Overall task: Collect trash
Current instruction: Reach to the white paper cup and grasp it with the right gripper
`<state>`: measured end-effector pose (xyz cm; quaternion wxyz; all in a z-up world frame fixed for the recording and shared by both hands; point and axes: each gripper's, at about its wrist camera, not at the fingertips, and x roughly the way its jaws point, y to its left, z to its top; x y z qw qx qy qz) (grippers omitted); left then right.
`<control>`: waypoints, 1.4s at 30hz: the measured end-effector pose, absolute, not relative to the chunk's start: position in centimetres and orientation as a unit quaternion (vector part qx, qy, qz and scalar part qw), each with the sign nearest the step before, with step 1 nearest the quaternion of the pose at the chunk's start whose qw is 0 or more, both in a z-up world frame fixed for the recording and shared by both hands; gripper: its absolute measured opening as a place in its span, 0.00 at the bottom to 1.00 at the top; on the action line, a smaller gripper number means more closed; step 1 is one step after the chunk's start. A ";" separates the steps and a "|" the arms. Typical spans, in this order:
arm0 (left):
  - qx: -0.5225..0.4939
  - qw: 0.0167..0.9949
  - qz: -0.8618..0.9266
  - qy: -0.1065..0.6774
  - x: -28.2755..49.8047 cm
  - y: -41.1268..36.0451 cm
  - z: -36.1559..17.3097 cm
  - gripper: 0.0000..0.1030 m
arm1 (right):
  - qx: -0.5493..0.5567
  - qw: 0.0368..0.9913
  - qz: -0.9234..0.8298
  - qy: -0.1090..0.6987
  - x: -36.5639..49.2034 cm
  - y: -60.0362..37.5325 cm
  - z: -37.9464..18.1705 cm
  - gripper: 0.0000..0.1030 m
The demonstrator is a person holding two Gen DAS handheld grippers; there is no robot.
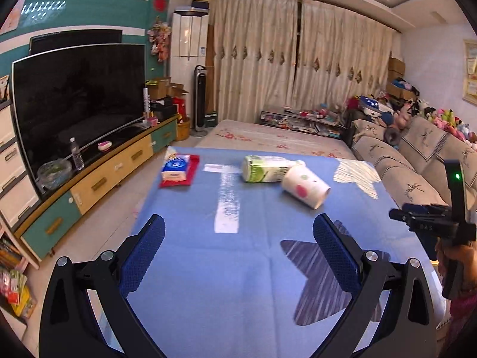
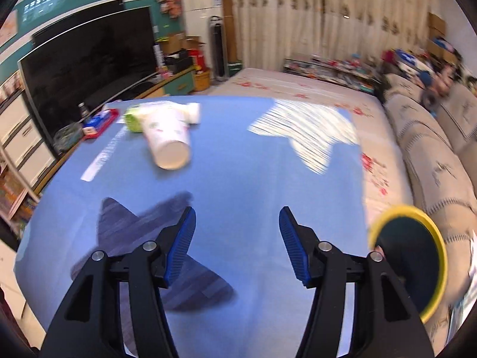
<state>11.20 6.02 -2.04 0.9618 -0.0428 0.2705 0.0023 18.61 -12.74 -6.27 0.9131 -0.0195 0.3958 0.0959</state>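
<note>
Over the blue cloth-covered table (image 1: 190,268) we hold both tools, each spread wide with nothing between its blue-padded fingers. Our left gripper (image 1: 238,256) hovers above the near half of the cloth, its jaws well apart. Our right gripper (image 2: 237,244) does the same in its own view, jaws parted and empty.

From the left wrist camera, the white paper cup with red and green dots (image 1: 305,187) lies on its side at about 1 o'clock, its open mouth turned toward the sofa side. Touching it at the far end, toward 12 o'clock, lies the white plastic bottle with a green label (image 1: 265,168), also on its side. At 11 o'clock, near the far left corner, sits the blue-and-white tissue pack (image 1: 175,168) on a flat red packet (image 1: 190,176).

From the right wrist camera, the cup and bottle sit at about 11 o'clock, well apart from the fingers. A yellow-rimmed round bin with a dark inside (image 2: 408,256) shows at 3 o'clock, just beside the right finger, past the table edge.

At 9 o'clock in the left view stands a large black television (image 1: 77,98); a beige patterned sofa (image 1: 396,161) runs along 2 o'clock.
</note>
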 end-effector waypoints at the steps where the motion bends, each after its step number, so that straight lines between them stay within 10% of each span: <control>1: -0.046 0.961 0.003 0.273 11.2 6.6 -2.3 0.95 | -0.025 0.912 0.108 0.395 19.5 -11.5 -6.2 0.56; 13: -0.041 0.956 -0.009 0.289 12.5 6.4 -3.5 0.95 | -0.071 0.877 0.204 0.430 30.8 -3.0 -8.7 0.72; 42: -0.035 0.952 -0.010 0.303 13.3 4.8 -4.6 0.95 | -0.070 0.867 0.206 0.448 32.5 -0.9 -10.0 0.61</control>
